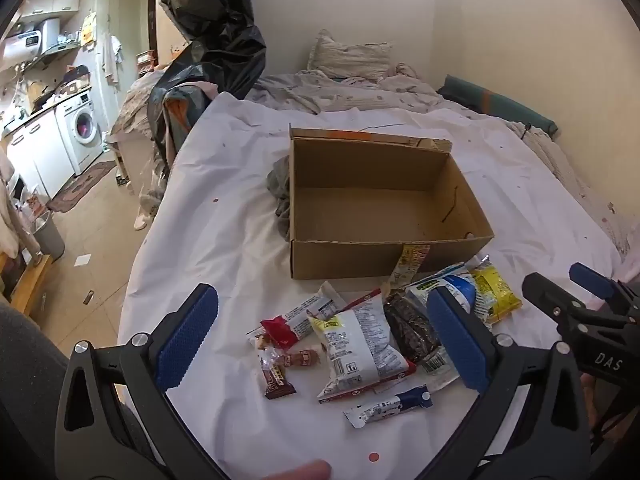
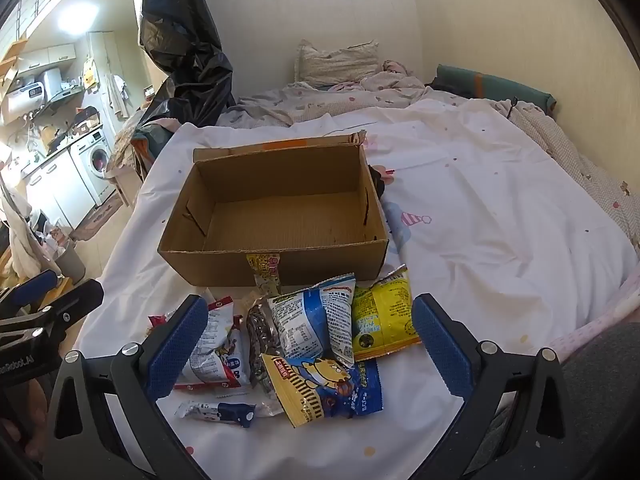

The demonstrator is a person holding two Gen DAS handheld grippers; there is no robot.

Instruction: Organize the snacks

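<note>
The snack bags lie in a pile on the bed just in front of the empty box, light, puffy and crinkly, so pinch one softly by its flat edge; both claws hang wide apart, holding nothing.

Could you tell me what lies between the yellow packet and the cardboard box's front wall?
Only bare white sheet separates the yellow packet from the cardboard box, seen in the right wrist view.
</note>
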